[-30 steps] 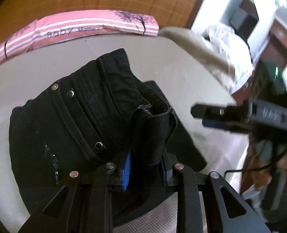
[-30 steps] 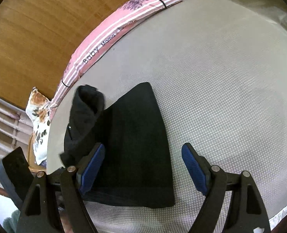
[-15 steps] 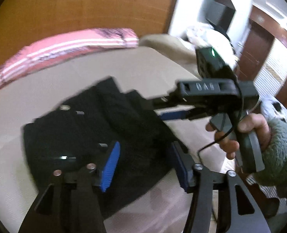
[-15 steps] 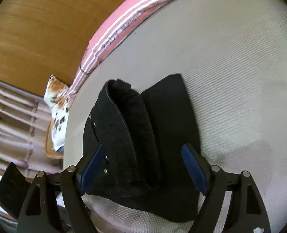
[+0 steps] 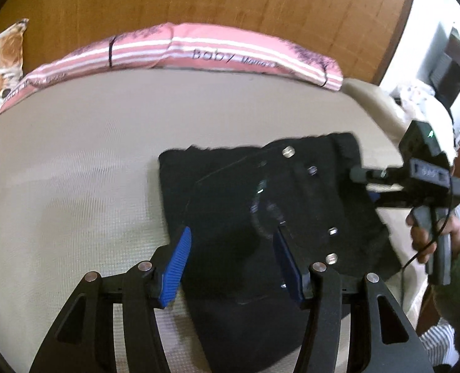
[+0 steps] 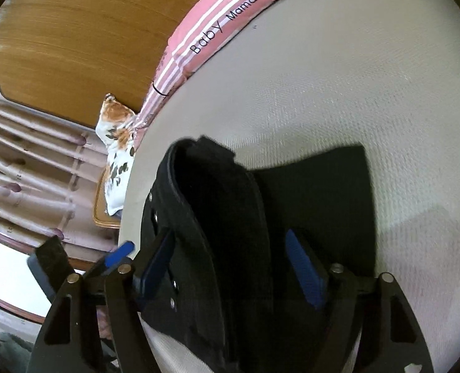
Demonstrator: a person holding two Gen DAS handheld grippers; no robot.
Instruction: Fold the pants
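pants (image 5: 261,217): black denim, lying on the beige bed (image 5: 74,161) as a short stack of layers, waistband end with the rivets on top, near the bed's edge on the right-hand side of the left view

fold state: looks mostly done to me, but in the right view the top layer (image 6: 211,205) humps up as a thick roll instead of lying flat

left gripper (image 5: 233,261): jaws apart, hanging just over the near part of the stack, nothing pinched, blue pads clear of the cloth as far as I can tell

right gripper (image 6: 230,267): jaws closing in, the humped waistband roll sits between them, pads don't look pressed on it yet

feel: soft but on the heavy side for cloth, I'd guess. Denim this thick holds a crease badly and springs back up, so it wants pressing down, not just dropping

slip: matte weave, ribbed pads should bite fine

fragile: nope, rivets are the only hard bits

where to grab: I'd go for the thick seamed waistband edge, all layers in one bite, not the thin leg panel (image 6: 323,186) underneath, which would just slide out

pillow (image 5: 199,52): pink striped, at the far edge, well apart from everything
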